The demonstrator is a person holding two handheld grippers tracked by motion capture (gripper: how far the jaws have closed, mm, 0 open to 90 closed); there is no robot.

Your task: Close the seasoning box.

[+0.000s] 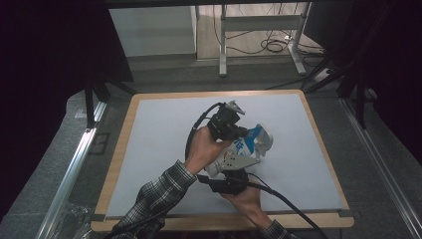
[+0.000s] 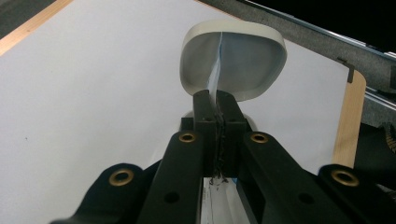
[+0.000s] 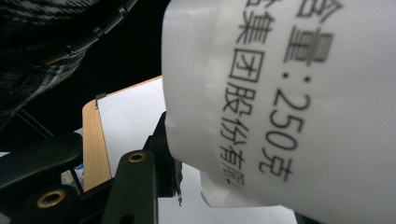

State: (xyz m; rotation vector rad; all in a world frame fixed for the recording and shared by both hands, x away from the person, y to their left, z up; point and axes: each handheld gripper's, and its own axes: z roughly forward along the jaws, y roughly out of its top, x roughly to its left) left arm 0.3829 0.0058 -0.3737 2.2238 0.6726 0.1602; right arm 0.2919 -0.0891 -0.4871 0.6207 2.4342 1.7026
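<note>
A white and blue pouch (image 1: 253,141) with black printing is held up over the white mat (image 1: 159,149) between both grippers. My left gripper (image 2: 214,96) is shut on a thin edge of the pouch, and the pouch's open, rounded mouth (image 2: 233,60) gapes just beyond its tips. In the high view the left gripper (image 1: 241,133) comes in from the upper left of the pouch. My right gripper (image 1: 230,172) grips the pouch's lower end from the near side. In the right gripper view the printed pouch (image 3: 289,102) is very close, with one black finger (image 3: 164,158) against it and the other hidden.
The mat lies on a wood-edged table (image 1: 117,164) with bare room on all sides of the pouch. Metal rails (image 1: 74,164) run along both sides of the table. A desk frame and cables (image 1: 271,45) stand on the floor beyond the far edge.
</note>
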